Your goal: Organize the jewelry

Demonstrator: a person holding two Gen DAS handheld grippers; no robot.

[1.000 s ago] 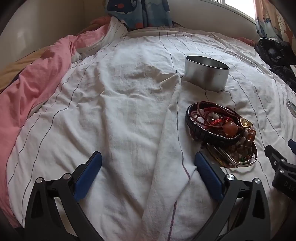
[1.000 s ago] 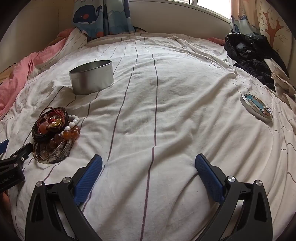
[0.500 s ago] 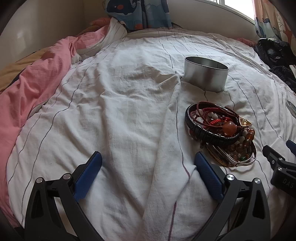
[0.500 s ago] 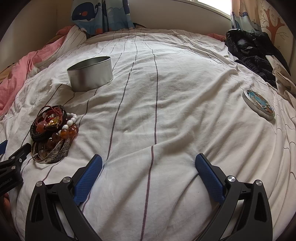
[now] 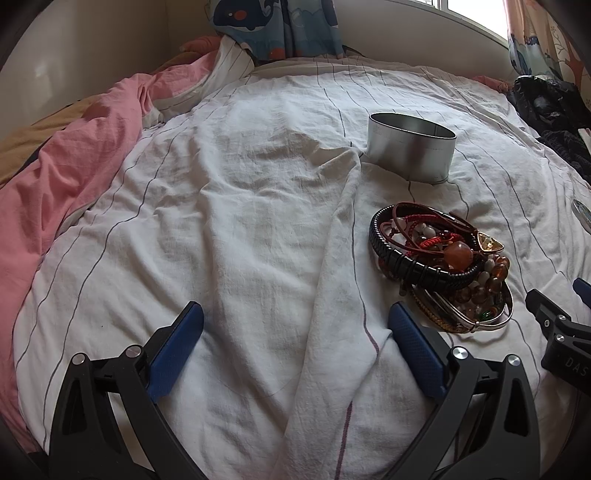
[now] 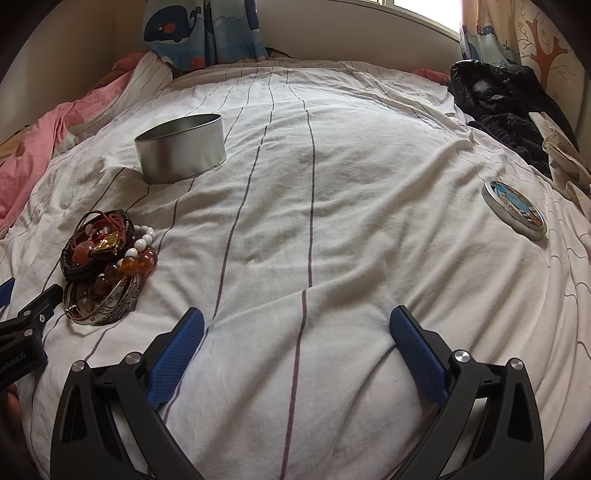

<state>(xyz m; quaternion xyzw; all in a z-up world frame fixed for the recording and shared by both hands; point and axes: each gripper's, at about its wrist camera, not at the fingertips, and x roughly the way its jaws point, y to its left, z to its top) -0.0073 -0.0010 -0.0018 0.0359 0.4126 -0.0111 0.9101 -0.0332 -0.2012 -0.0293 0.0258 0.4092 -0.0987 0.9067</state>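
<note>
A pile of bracelets (image 5: 439, 262) lies on the striped white bedsheet: a black braided band, red cords, amber and white beads, silver bangles. The same pile of bracelets (image 6: 105, 269) shows at the left of the right wrist view. Behind it stands an open round silver tin (image 5: 412, 151), seen too as the tin (image 6: 181, 147) in the right wrist view. The tin's picture lid (image 6: 515, 210) lies flat far to the right. My left gripper (image 5: 295, 343) is open over bare sheet, left of the pile. My right gripper (image 6: 295, 343) is open and holds nothing, right of the pile.
A pink blanket (image 5: 70, 184) is bunched along the left side of the bed. Dark clothes (image 6: 498, 99) are heaped at the far right. Whale-print fabric (image 5: 277, 26) hangs at the head of the bed. A raised fold in the sheet (image 5: 340, 229) runs just left of the pile.
Both grippers stay open. The views have shifted slightly, with the bracelet pile and tin a little lower in the right wrist view.
</note>
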